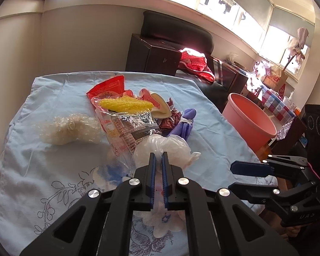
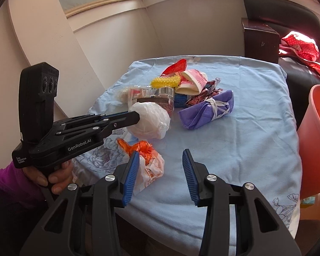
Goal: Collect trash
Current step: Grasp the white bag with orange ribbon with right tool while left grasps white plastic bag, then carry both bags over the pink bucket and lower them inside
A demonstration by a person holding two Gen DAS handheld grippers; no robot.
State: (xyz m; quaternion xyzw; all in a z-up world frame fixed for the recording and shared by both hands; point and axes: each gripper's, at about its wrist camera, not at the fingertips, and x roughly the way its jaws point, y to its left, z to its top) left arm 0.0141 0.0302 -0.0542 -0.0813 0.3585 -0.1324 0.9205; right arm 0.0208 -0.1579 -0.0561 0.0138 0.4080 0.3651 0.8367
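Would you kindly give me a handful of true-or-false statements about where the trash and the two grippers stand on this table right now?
1. The left gripper has its jaws closed on the white plastic bag. True.
2. The right gripper is clamped on the purple face mask. False: its jaws stand open and hold nothing; the mask lies apart, further back on the blue tablecloth.
3. The pink bin stands beside the table, not on it. True.
4. The orange-and-white bag is already in the bin. False: it lies on the cloth beside the right gripper's left finger.
5. The yellow bubble wrap lies alone at the near edge. False: it sits in the pile among wrappers.
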